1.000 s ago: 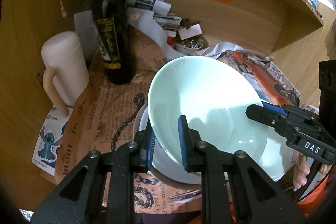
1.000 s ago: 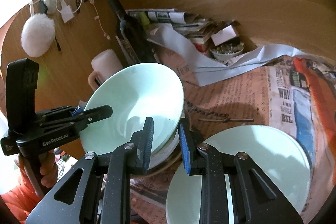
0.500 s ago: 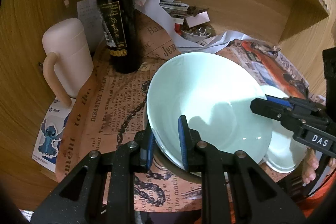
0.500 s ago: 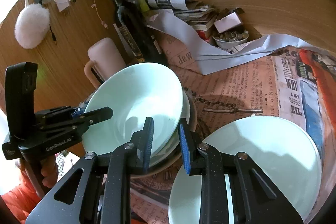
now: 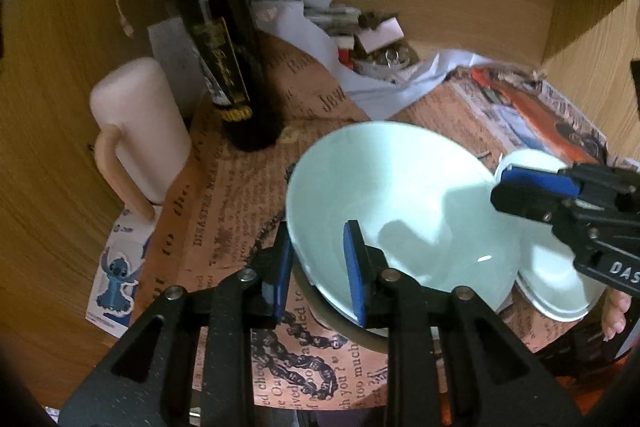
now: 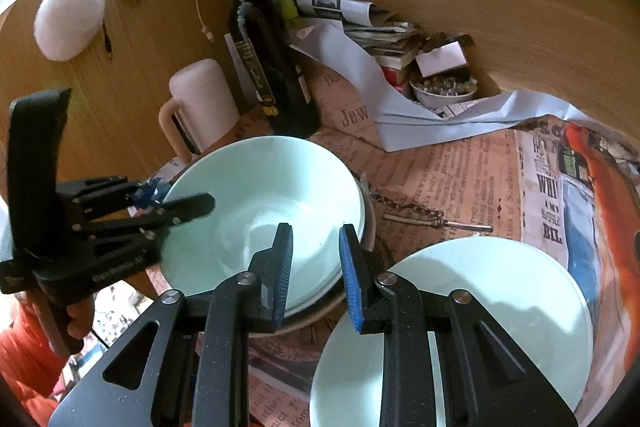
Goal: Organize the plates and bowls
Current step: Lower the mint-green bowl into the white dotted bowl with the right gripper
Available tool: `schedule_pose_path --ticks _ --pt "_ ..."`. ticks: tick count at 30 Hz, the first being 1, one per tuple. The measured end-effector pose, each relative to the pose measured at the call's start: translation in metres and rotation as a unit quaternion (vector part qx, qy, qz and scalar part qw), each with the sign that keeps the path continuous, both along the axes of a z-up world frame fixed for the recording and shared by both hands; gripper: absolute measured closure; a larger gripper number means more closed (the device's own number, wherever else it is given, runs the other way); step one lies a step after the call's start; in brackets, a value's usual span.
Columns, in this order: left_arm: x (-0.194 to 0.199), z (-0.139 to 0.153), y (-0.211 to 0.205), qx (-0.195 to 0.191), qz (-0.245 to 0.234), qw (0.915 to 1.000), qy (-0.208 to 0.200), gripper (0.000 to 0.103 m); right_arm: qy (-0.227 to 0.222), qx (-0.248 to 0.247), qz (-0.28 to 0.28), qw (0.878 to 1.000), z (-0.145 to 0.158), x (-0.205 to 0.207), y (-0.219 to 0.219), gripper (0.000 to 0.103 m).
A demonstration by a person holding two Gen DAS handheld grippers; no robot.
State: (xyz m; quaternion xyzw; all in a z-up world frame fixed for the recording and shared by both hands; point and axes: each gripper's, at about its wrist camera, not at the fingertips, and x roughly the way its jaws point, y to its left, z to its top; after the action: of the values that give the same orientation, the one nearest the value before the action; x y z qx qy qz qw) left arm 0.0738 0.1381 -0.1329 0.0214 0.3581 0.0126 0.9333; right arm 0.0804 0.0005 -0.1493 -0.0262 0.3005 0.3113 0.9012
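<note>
Left gripper (image 5: 318, 267) straddles the near rim of the pale green bowl (image 5: 400, 203); its jaws have just been opening, rim between the pads, outer pad looks clear of the wall, so I read this as a release. Bowl now sits nested on the stack of bowls (image 6: 340, 291) near the wine bottle (image 5: 228, 67) and pink mug (image 5: 140, 131). Right gripper (image 6: 316, 275) hovers between the stack and the pale green plate (image 6: 480, 307), jaws nearly shut, nothing in them. Progress guess: bowls mostly consolidated, top one seated. Left to do: back the left gripper off, then deal with the plate, which lies alone on the newspaper (image 6: 460, 187) just right of the stack.
</note>
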Motion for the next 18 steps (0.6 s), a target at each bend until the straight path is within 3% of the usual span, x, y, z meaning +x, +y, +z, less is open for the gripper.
schedule_pose_path --ticks 2,4,10,18 --pt "-0.006 0.008 0.003 -0.006 0.004 0.9998 -0.019 0.052 0.004 0.006 -0.003 1.000 0.001 0.001 -0.003 0.080" --pt "-0.012 0.015 0.006 -0.011 0.010 0.9991 -0.040 0.041 0.004 0.011 -0.008 1.000 0.002 0.002 -0.006 0.073" --pt "-0.019 0.016 0.019 -0.036 0.017 0.9986 -0.036 0.037 0.008 0.018 -0.026 0.999 0.003 0.003 -0.015 0.046" --pt "-0.018 -0.013 0.029 -0.110 0.003 0.9938 0.017 0.035 0.038 0.012 -0.024 0.999 -0.010 0.012 -0.011 0.045"
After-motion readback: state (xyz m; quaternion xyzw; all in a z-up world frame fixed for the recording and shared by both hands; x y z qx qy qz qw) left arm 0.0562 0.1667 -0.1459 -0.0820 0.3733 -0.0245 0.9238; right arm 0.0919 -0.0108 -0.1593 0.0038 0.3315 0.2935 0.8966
